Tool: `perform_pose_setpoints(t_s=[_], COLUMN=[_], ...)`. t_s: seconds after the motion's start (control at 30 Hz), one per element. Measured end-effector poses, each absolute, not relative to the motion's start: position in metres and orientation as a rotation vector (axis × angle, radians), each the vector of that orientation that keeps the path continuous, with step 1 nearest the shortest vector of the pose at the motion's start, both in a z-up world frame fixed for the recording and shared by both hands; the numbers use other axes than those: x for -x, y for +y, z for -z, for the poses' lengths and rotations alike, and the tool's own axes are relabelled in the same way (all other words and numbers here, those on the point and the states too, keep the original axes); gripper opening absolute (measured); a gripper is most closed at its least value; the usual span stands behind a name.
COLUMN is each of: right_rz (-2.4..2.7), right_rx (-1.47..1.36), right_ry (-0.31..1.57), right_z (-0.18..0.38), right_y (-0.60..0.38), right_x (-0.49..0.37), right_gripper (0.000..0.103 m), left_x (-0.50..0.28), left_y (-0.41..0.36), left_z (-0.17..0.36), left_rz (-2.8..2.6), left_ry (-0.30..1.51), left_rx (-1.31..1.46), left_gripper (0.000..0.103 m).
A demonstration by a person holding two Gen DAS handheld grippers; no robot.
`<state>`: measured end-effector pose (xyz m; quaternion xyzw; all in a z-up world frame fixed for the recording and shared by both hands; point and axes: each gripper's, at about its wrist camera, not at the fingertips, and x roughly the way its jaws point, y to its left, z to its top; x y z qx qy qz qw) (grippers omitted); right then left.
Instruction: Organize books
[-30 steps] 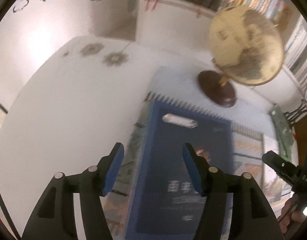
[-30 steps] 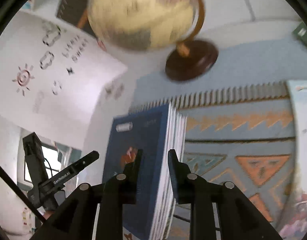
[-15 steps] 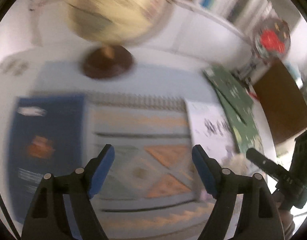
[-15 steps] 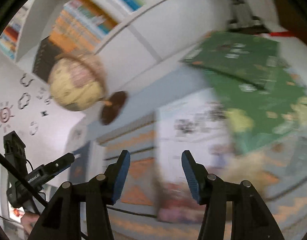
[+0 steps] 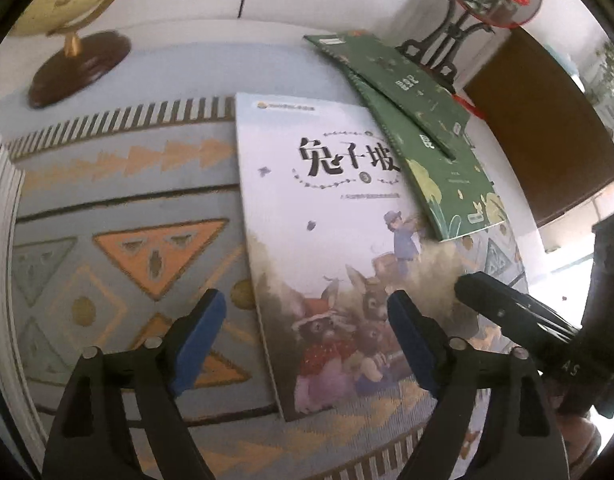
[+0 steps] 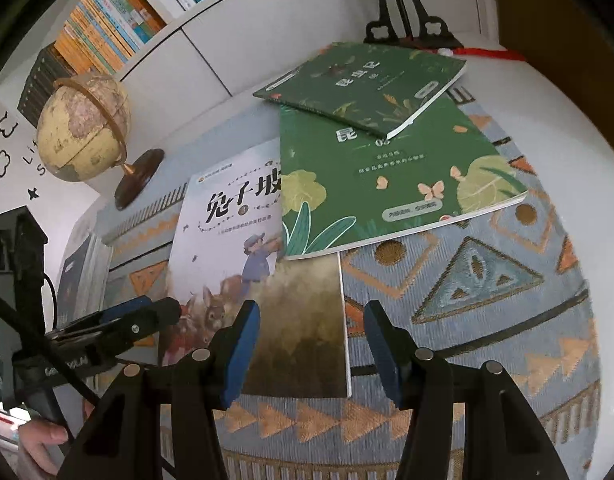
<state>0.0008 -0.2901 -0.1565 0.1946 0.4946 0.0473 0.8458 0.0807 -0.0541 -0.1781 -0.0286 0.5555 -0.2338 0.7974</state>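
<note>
Left wrist view: both claws hang open over the white book.
The left claw (image 5: 303, 330), jaws just widened, straddles the white book's (image 5: 319, 216) left edge without touching. The right claw (image 6: 311, 340) stands half open over its right edge, empty. Two green books (image 6: 387, 176) overlap its far corner on the patterned mat (image 6: 487, 280).

2 green books (image 6: 387, 184), blue-and-orange geometric mat (image 6: 487, 280)
</note>
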Motion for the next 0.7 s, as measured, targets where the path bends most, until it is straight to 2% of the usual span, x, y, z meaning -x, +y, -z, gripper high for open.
perform_pose_setpoints(t_s=[0.03, 0.13, 0.53, 0.7], right_rz=[-0.103, -0.134, -0.298, -0.343], right_rx=[-0.424, -0.470, -0.414, -0.499], right_ry=[1.041, 1.007, 1.139, 1.152], right_z=[0.159, 0.164, 0.164, 0.166], right_y=[-0.290, -0.288, -0.270, -0.277], right_x=[-0.002, -0.002, 0.035, 0.062], right_gripper=[0.052, 0.057, 0.058, 0.058], left_x=[-0.079, -0.072, 0.004, -0.009], left_y=[-0.056, -0.062, -0.049, -0.034], left_z=[0.179, 0.178, 0.175, 0.176], left_rz=[0.517, 0.583, 0.611, 0.597], left_ry=[1.181, 1.174, 1.258, 1.247], left_rx=[0.049, 0.037, -0.011, 0.095], left_gripper=[0.089, 0.093, 0.093, 0.093])
